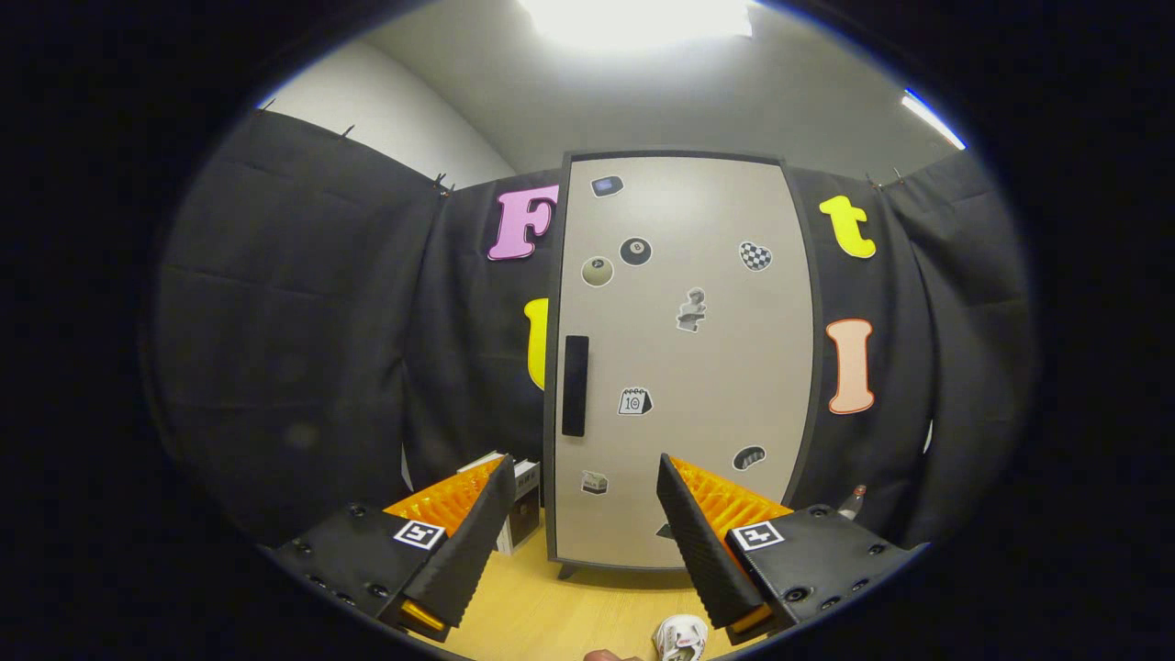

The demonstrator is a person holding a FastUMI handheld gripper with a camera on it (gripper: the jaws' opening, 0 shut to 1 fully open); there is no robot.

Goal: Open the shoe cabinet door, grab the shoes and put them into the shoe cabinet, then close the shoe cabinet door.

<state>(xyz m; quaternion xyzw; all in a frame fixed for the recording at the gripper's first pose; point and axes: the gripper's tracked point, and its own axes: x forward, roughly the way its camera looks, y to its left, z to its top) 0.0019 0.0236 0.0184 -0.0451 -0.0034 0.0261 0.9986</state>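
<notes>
Shoe cabinet (684, 367) stands upright on the wooden tabletop (569, 606), just beyond the fingers; door shut. Dark vertical handle (575, 386) sits near the door's left edge, so hinges are probably on the right. Judged: rigid panel, light swing; take the handle across its narrow width. White shoe (681, 637) lies on the table below and between the fingers; likely soft, light. Gripper (580, 500) is level, aimed squarely at the door, fingers spread wide, holding nothing; handle lies above the left finger
</notes>
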